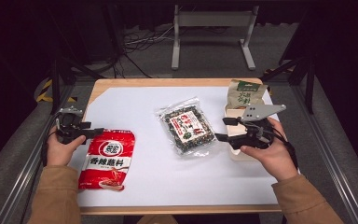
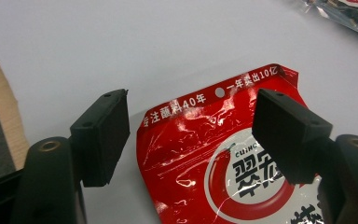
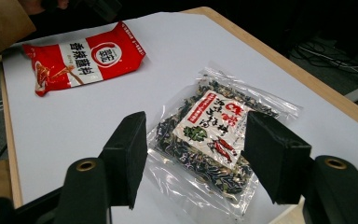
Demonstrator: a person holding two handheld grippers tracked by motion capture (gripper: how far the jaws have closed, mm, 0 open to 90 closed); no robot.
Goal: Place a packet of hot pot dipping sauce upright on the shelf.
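At lower left of the high view, the left gripper (image 1: 89, 133) hovers with jaws wide apart and empty at the red pouch (image 1: 107, 158). At centre right, the right gripper (image 1: 224, 129) faces the clear seaweed bag (image 1: 187, 125), jaws likewise spread, gripping nothing.

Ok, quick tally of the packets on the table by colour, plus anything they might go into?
Red packet: 1
Clear packet of dark dried bits: 1
Green-and-tan packet, standing in the box: 1
Light wooden box: 1
Total: 4
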